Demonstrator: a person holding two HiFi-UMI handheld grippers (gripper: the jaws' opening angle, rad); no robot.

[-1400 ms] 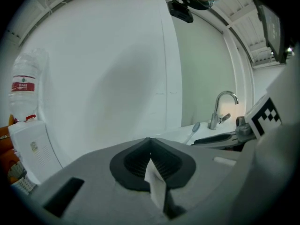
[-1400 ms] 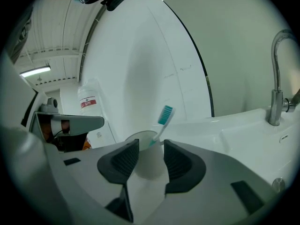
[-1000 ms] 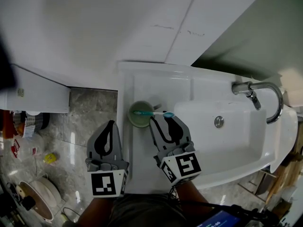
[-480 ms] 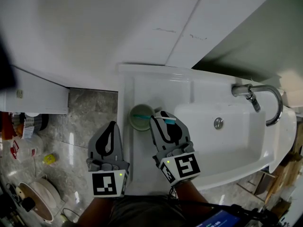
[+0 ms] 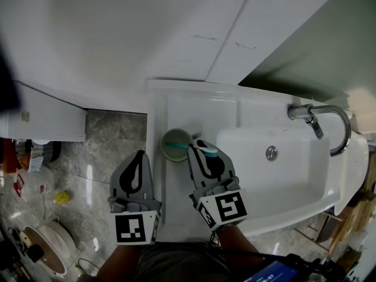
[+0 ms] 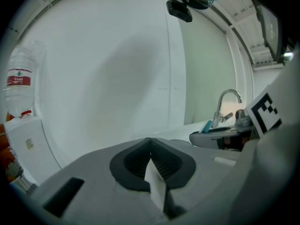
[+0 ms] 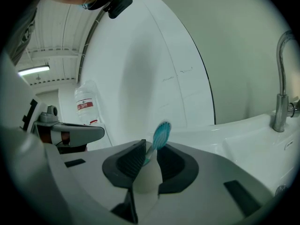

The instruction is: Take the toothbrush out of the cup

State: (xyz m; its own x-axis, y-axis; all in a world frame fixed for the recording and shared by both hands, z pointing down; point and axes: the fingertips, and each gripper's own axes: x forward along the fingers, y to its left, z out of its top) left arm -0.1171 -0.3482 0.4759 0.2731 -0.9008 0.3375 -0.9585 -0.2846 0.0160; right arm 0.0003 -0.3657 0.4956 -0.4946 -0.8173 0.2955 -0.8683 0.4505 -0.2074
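Note:
A pale green cup [image 5: 174,145] stands on the white sink ledge. The teal toothbrush [image 5: 207,151] leans out of it to the right, handle end still in the cup. My right gripper [image 5: 198,147] is at the cup's right rim, and its jaws are closing around the brush. In the right gripper view the toothbrush [image 7: 161,134] rises between the pads, its neck against the left pad with a slim gap to the other. My left gripper [image 5: 137,155] hangs shut and empty left of the ledge, over the floor.
The white sink basin [image 5: 282,169] with a chrome faucet [image 5: 329,119] lies right of the cup. A white wall rises behind. A water bottle [image 7: 85,104] and a white cabinet [image 5: 47,119] stand at the left, with clutter on the grey floor below.
The right jaws have narrowed around the toothbrush. The brush, which lay flat across the cup's rim, has tipped so its head sits between the jaws. The left gripper has not moved.

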